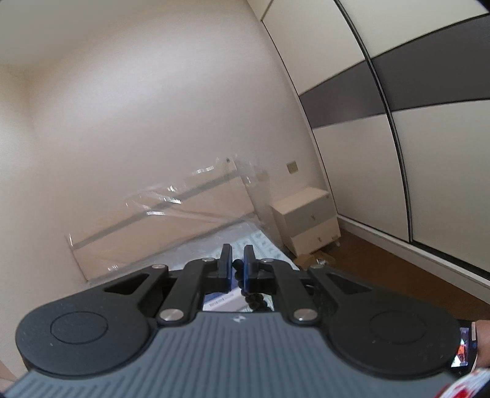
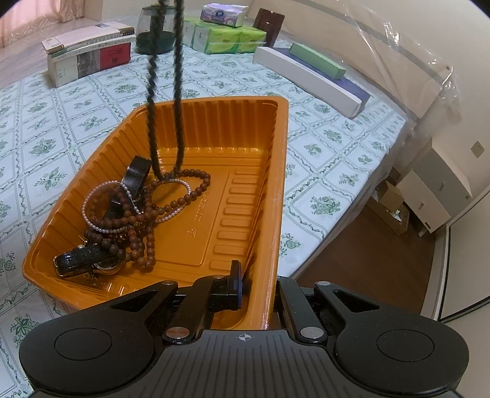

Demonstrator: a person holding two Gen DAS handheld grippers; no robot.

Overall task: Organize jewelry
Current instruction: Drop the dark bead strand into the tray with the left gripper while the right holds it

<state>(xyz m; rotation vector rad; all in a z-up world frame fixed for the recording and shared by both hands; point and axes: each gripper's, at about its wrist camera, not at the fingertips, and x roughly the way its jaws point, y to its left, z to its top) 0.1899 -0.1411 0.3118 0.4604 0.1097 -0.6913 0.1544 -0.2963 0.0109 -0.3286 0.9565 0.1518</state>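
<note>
An orange plastic tray (image 2: pixel 214 122) sits on a flower-patterned sheet. In its left half lies a tangled pile of brown bead bracelets (image 2: pixel 137 232), a white pearl strand (image 2: pixel 92 196) and a black watch strap (image 2: pixel 79 258). My right gripper (image 2: pixel 255 272) is shut on the tray's near right wall, with one finger inside and the other hidden outside it. A long dark bead necklace (image 2: pixel 177 91) hangs from above in two strands, its lower end resting on the pile. My left gripper (image 1: pixel 237 254) is raised toward the wall and shut on the dark beads (image 1: pixel 245 290).
At the far side of the sheet stand stacked books (image 2: pixel 88 55), a dark glass jar (image 2: pixel 156 30), green tissue packs (image 2: pixel 226 36), a brown container (image 2: pixel 269 24) and a long white box (image 2: pixel 309 79) with a green box (image 2: pixel 318 61). The bed's edge drops to a wooden floor at right, near a white nightstand (image 2: pixel 438 189).
</note>
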